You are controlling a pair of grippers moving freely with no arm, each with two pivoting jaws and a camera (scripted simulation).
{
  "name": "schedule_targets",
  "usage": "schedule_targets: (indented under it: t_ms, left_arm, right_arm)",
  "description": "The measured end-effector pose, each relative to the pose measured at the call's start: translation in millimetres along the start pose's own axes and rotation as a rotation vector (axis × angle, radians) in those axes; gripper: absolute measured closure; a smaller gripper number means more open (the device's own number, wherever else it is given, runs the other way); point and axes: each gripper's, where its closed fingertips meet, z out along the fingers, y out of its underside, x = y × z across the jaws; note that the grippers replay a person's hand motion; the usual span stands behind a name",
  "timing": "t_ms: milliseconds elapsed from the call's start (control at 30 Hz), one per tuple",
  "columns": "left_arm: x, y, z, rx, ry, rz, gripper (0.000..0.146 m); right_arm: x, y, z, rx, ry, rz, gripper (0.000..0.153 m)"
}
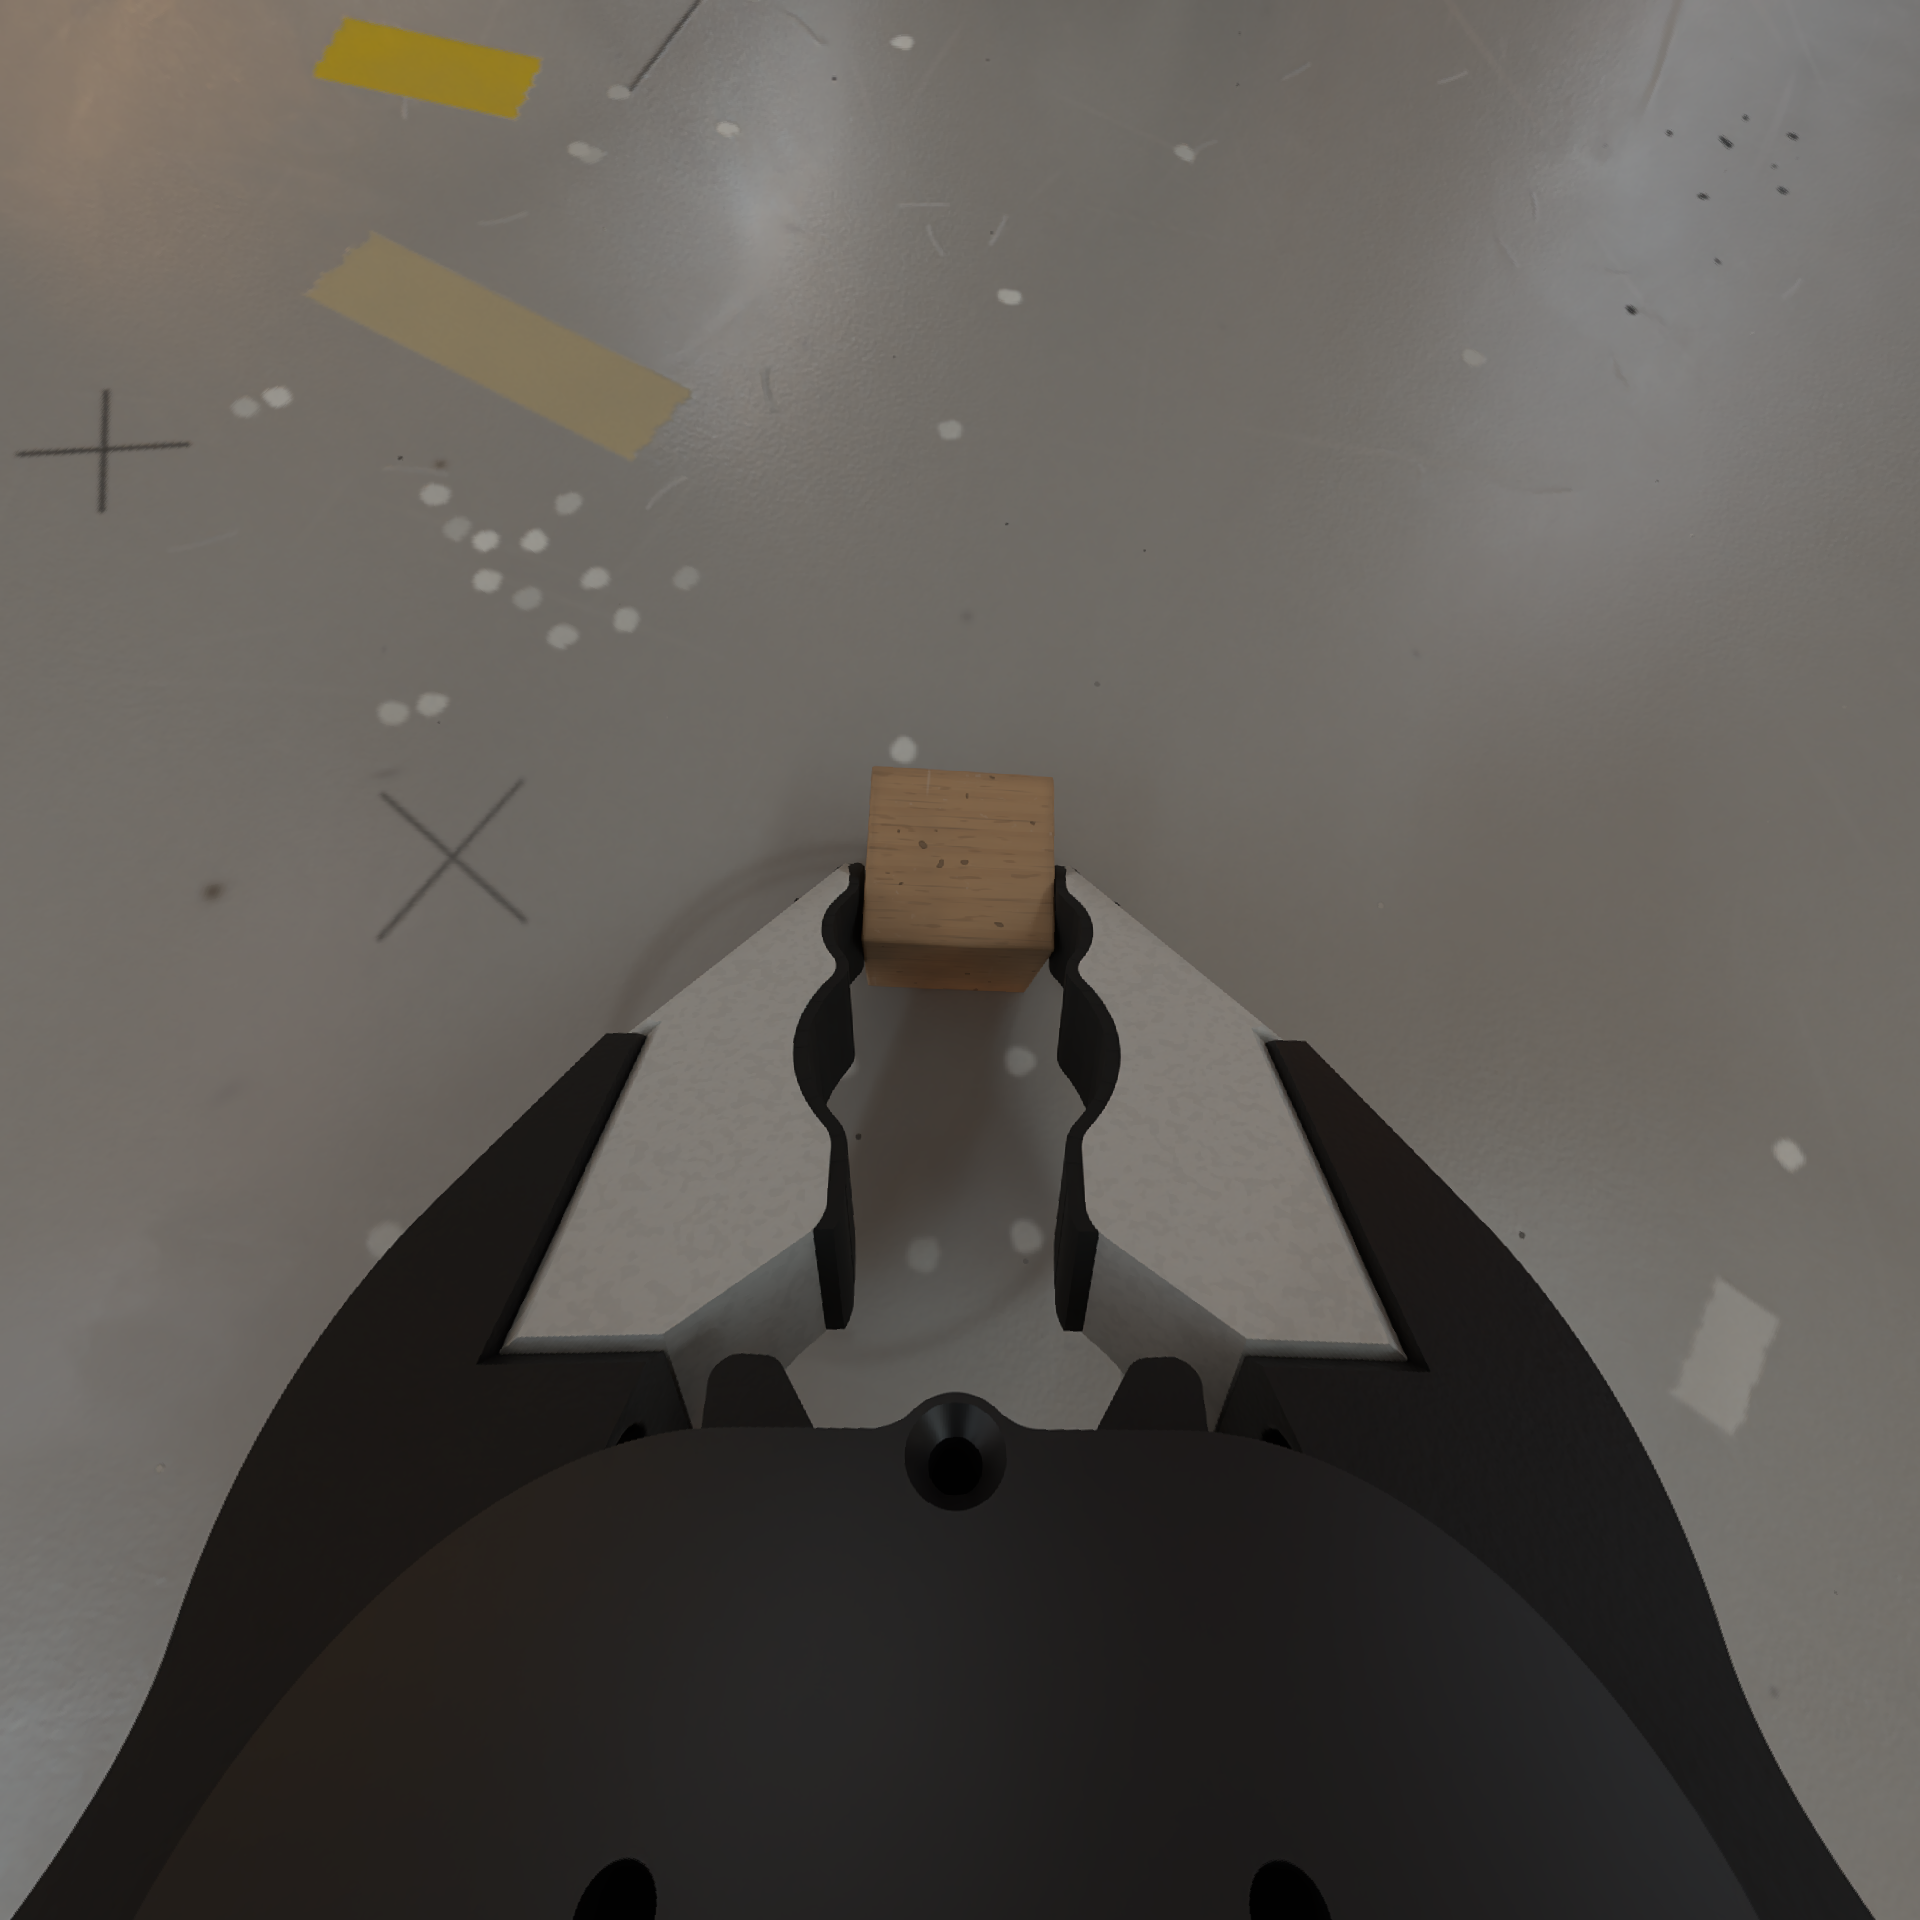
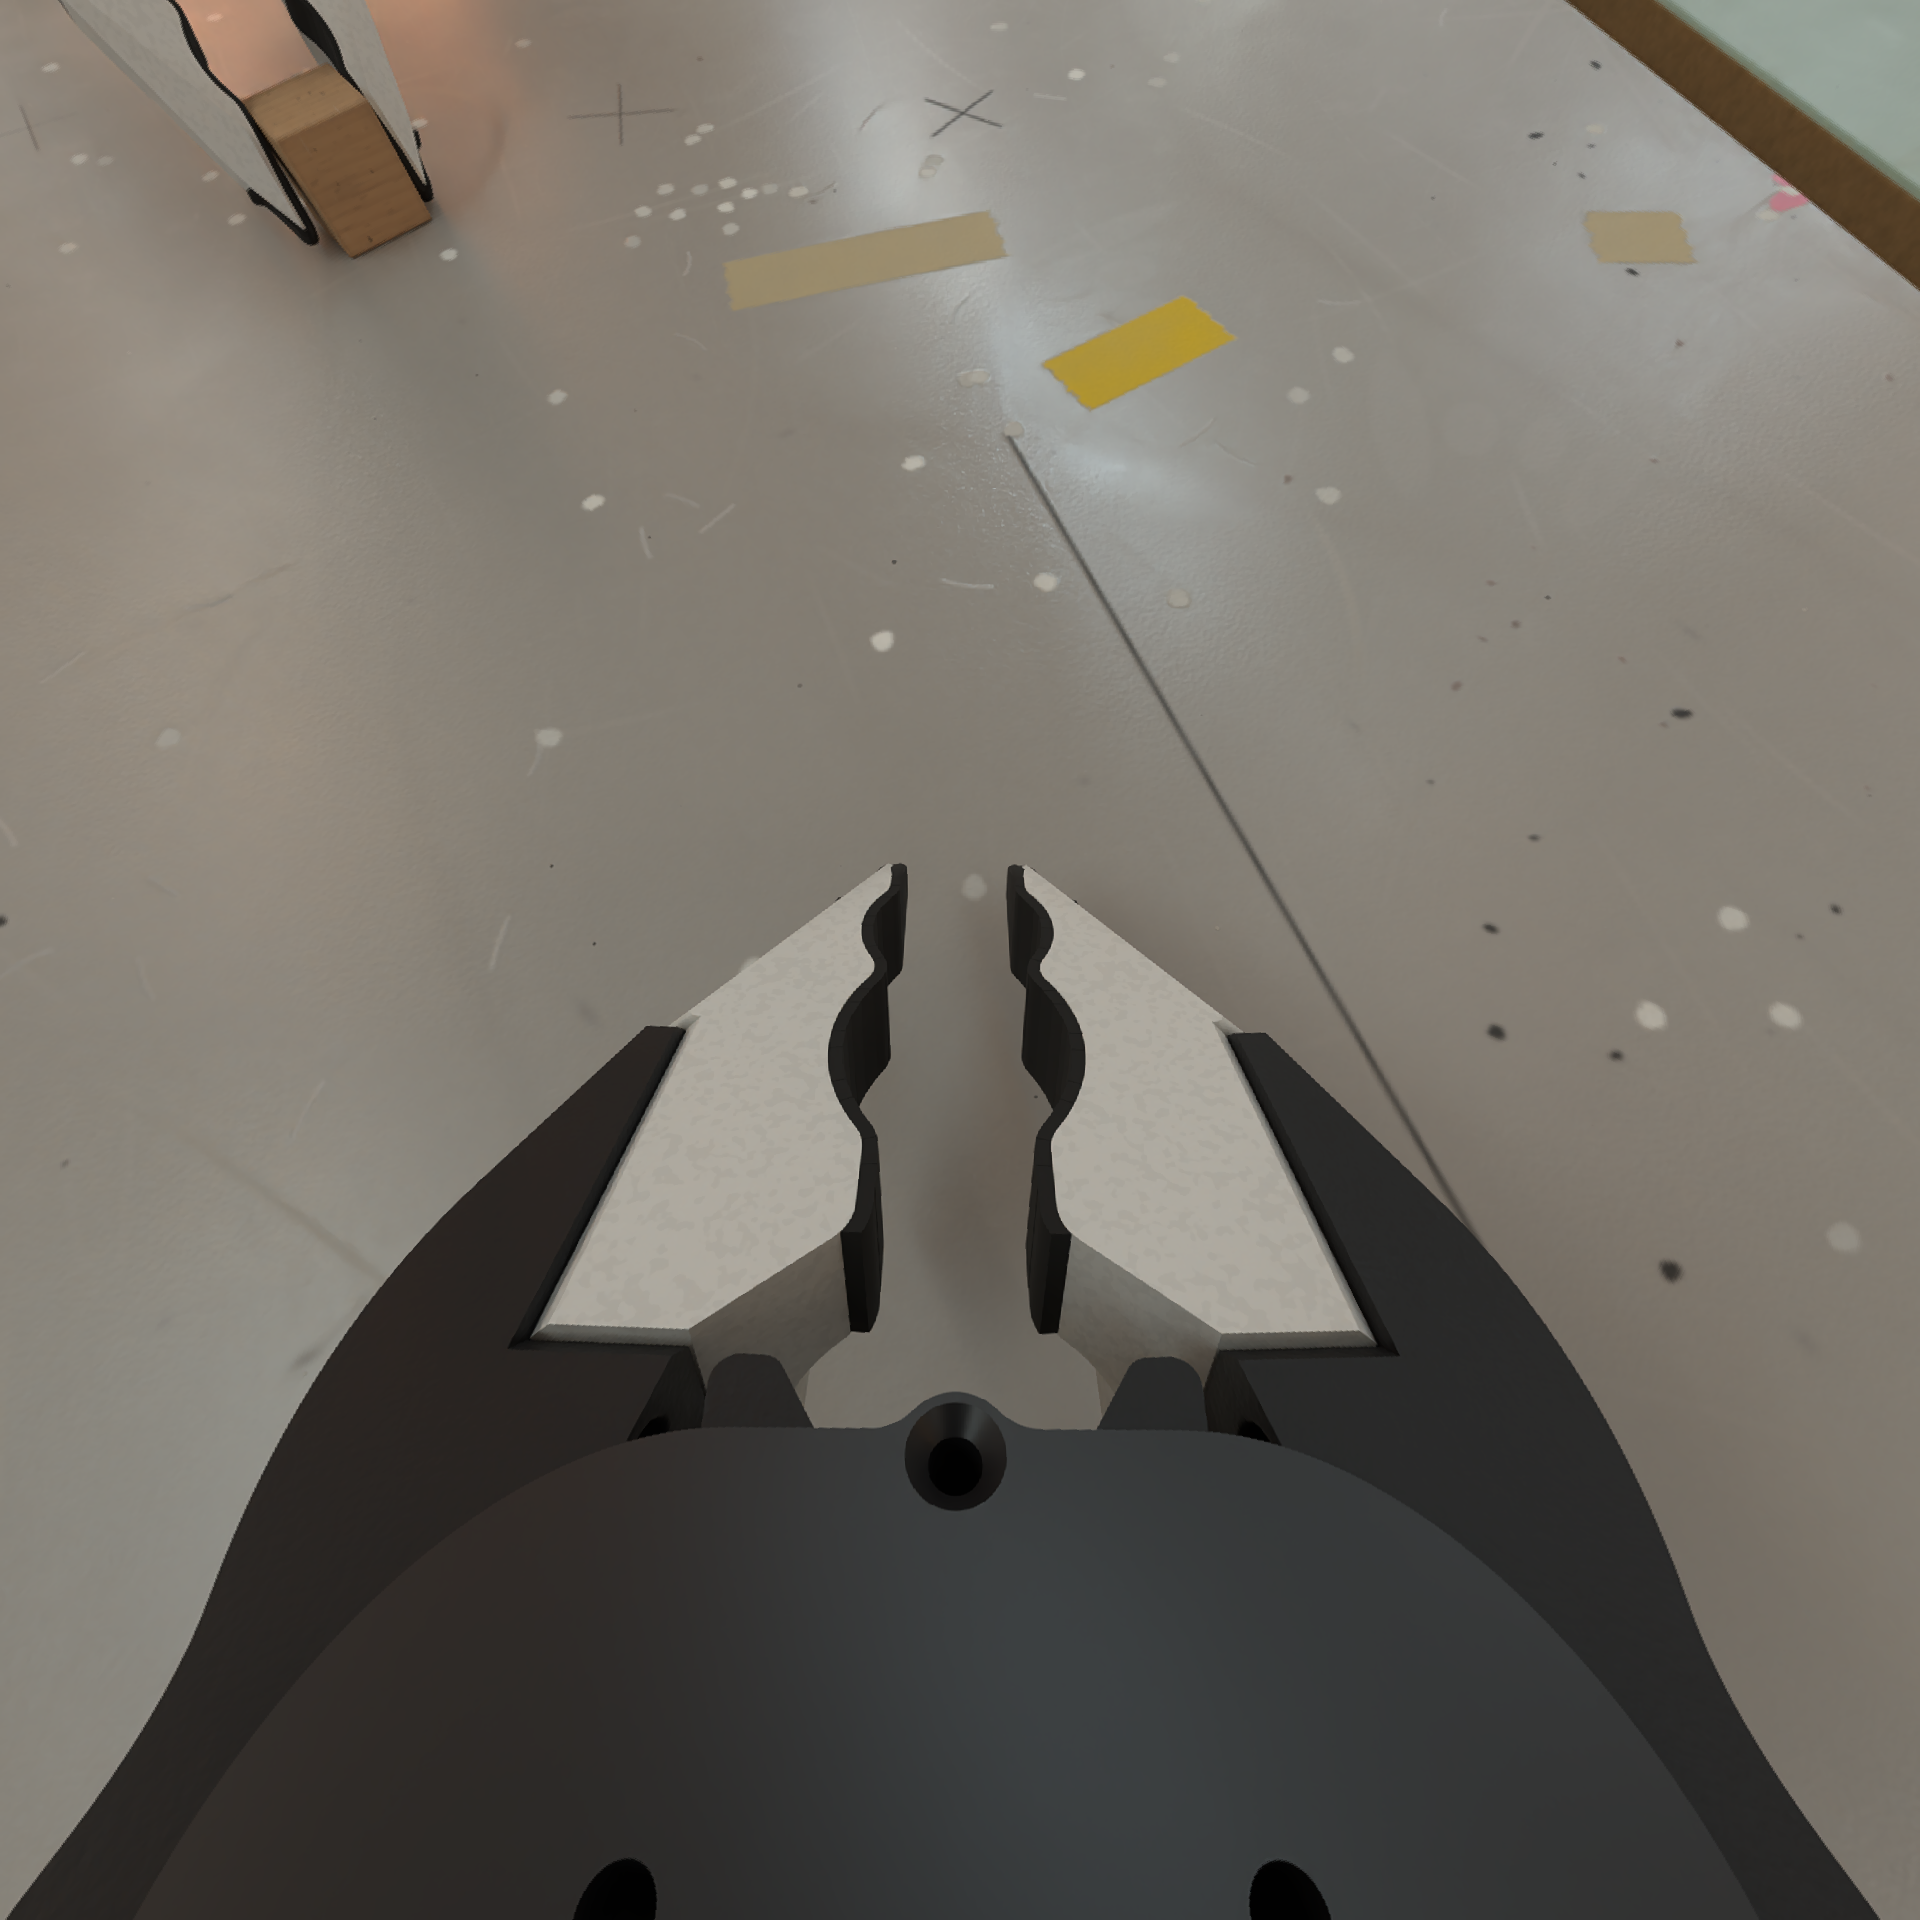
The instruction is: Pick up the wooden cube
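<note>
The wooden cube [image 1: 956,878] is a light tan block sitting between the fingertips of my left gripper [image 1: 956,914]. Both black pads touch its sides, so the left gripper is shut on it. In the right wrist view the same cube [image 2: 338,171] shows at the far upper left, clamped between the left gripper's white fingers [image 2: 400,114], at or very near the table surface. My right gripper [image 2: 956,883] is far from the cube, over bare table. Its jaws stand a narrow gap apart with nothing between them.
The grey table [image 2: 416,623] carries yellow tape strips [image 2: 1138,351], a tan tape strip [image 2: 862,258], pen crosses [image 1: 452,860] and paint specks. A thin seam line [image 2: 1195,748] runs across it. The table's brown edge [image 2: 1766,135] is at the upper right of the right wrist view.
</note>
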Motion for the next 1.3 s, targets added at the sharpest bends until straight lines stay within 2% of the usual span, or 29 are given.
schedule_targets:
  t_ms: [1300]
  left_arm:
    - [-0.2, -0.3, 0.1, 0.0, -0.011, 0.0, 0.111]
  right_arm:
    - [1.8, -2.7, 0.0, 0.02, 0.017, -0.009, 0.133]
